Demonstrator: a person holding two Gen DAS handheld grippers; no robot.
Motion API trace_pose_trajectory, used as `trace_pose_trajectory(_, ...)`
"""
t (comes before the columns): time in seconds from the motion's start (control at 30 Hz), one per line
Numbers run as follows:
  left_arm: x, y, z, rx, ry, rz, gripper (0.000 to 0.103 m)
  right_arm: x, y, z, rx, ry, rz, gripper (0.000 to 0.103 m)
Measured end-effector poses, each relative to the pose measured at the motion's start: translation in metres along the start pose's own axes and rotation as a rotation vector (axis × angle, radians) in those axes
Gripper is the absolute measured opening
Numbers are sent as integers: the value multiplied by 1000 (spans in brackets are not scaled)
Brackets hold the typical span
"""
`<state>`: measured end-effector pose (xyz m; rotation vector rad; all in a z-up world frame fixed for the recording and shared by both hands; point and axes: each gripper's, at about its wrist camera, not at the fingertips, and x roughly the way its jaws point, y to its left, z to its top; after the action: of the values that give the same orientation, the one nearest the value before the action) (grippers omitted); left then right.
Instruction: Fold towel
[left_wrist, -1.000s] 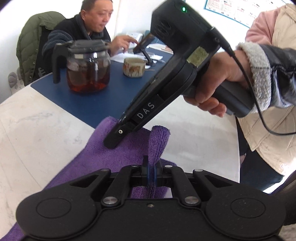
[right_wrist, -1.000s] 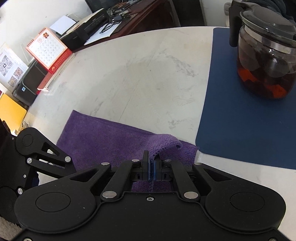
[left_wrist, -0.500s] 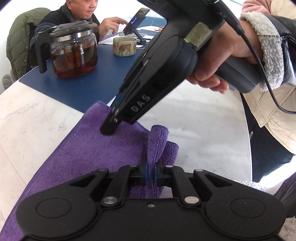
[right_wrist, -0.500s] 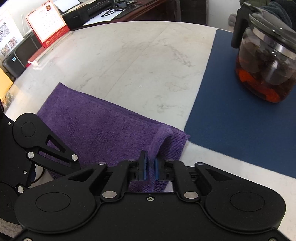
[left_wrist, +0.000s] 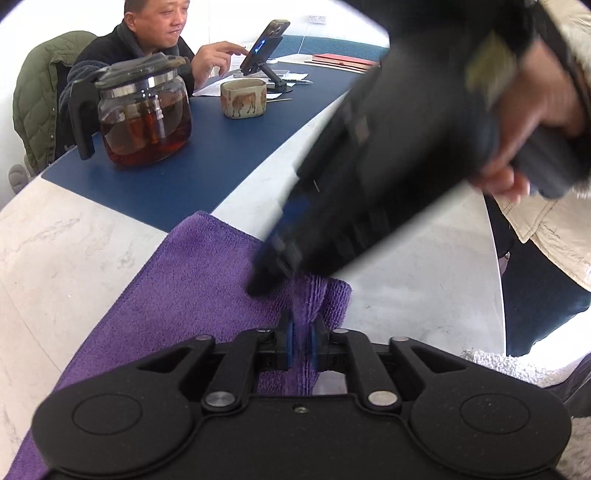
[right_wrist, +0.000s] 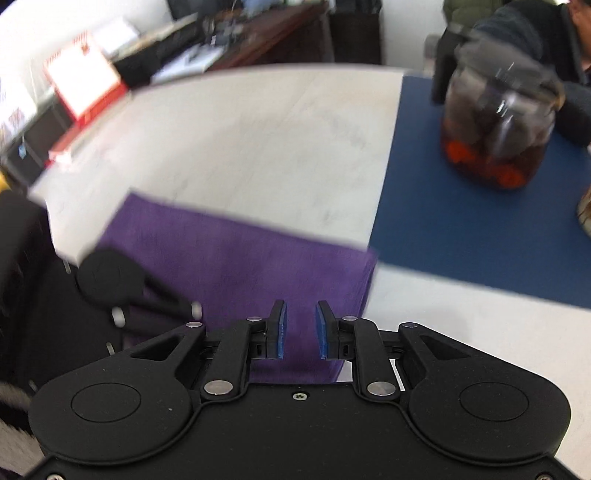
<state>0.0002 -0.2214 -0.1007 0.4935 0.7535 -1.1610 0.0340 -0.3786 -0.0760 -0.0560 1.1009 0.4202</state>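
Left wrist view puts the purple towel (left_wrist: 192, 291) flat on the marble table (left_wrist: 55, 258), its long axis running from 7 to 1 o'clock. My left gripper (left_wrist: 302, 338) has its pads slightly parted around a raised pleat at the near corner; I judge the grip loose, though blur hinders me. My right gripper (right_wrist: 298, 328) hangs released above the same end, nothing between its pads. At 11 o'clock a glass teapot (left_wrist: 144, 118) stands on the blue mat (left_wrist: 207, 162), well apart.
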Motion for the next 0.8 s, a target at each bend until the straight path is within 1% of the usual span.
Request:
trace_pose_trajectory(0.07,-8,-2,-3,6,1,2,14,8,3,-10,-13,36,-16,16)
trace_pose_trajectory(0.13,-21,-2,-8,-1,1,6,14,7,6,-15,-23,28,-22,16)
trace_pose_trajectory(0.23,-54,4,-22,-70,-6,24,14,4,11,-20,-57,20,-38,16)
trace_pose_trajectory(0.33,-82,20,-39,-168,-8,106,14,-3,26,-25,-146,16,-97,16)
trace_pose_trajectory(0.4,-100,31,-51,-234,-9,164,15,-15,35,-27,-154,-22,-116,16)
trace_pose_trajectory(0.43,-105,40,-57,-285,-9,196,15,-19,39,-27,-148,-48,-111,16)
trace_pose_trajectory(0.47,-109,50,-64,-342,-10,228,15,-24,43,-26,-142,-74,-105,16)
trace_pose_trajectory(0.5,-108,57,-68,-379,-8,242,15,-29,47,-26,-135,-101,-100,16)
trace_pose_trajectory(0.57,-101,64,-75,-407,-5,257,15,-19,61,-17,-125,-129,-46,16)
trace_pose_trajectory(0.6,-98,65,-78,-406,2,268,15,-13,67,-14,-137,-129,-30,16)
trace_pose_trajectory(0.67,-93,67,-88,-415,19,308,15,6,88,-9,-202,-114,1,16)
trace_pose_trajectory(0.73,-94,71,-103,-437,15,337,15,17,101,-12,-261,-102,13,16)
trace_pose_trajectory(0.77,-97,74,-111,-449,3,343,15,22,107,-20,-313,-84,-5,16)
trace_pose_trajectory(0.8,-99,77,-118,-460,-9,349,15,23,110,-25,-336,-78,-19,16)
